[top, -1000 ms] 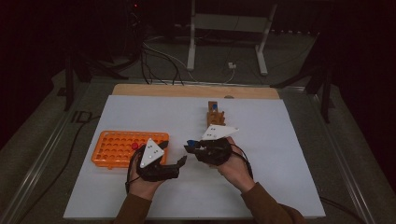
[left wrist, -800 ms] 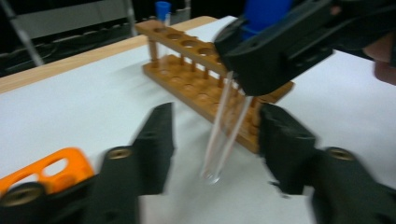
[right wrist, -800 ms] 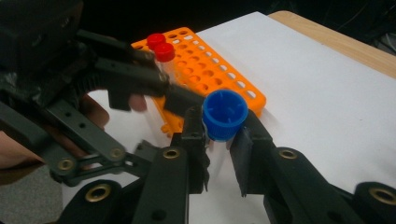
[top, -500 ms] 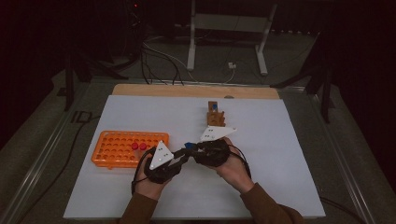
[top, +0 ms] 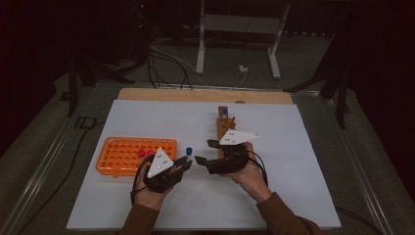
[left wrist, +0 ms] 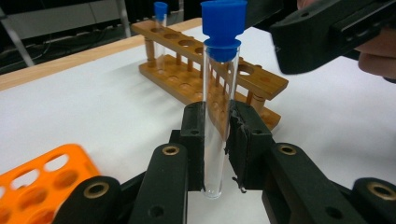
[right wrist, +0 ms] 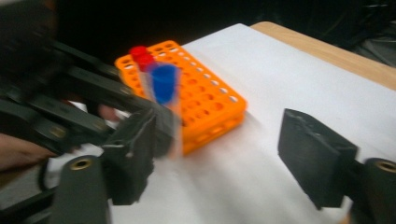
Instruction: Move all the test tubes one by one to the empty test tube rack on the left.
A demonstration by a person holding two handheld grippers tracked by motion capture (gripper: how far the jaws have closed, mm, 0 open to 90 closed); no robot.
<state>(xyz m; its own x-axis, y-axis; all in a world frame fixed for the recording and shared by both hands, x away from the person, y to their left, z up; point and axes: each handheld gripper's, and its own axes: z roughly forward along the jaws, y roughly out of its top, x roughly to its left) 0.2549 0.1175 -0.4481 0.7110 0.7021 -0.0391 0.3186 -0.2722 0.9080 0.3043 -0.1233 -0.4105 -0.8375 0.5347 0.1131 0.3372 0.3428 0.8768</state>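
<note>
A clear test tube with a blue cap [left wrist: 215,116] stands upright between the jaws of my left gripper [left wrist: 217,135], which is shut on its lower part. In the high view the tube's cap [top: 189,150] rises just above the left gripper [top: 185,164]. My right gripper [top: 204,152] faces it from the right; its jaws have just been opening and stand apart from the tube. In the right gripper view, that gripper [right wrist: 224,154] is wide open and the tube [right wrist: 163,93] sits at its left jaw, blurred.
An orange rack [top: 127,156] with two red-capped tubes [top: 144,153] lies at the left. A wooden rack [top: 224,125] stands behind the right gripper and holds one blue-capped tube [top: 224,112]. White paper [top: 293,147] covers the table.
The left gripper has moved right to meet the right gripper and closed on the blue-capped tube. The right gripper's jaws have opened off the tube.
</note>
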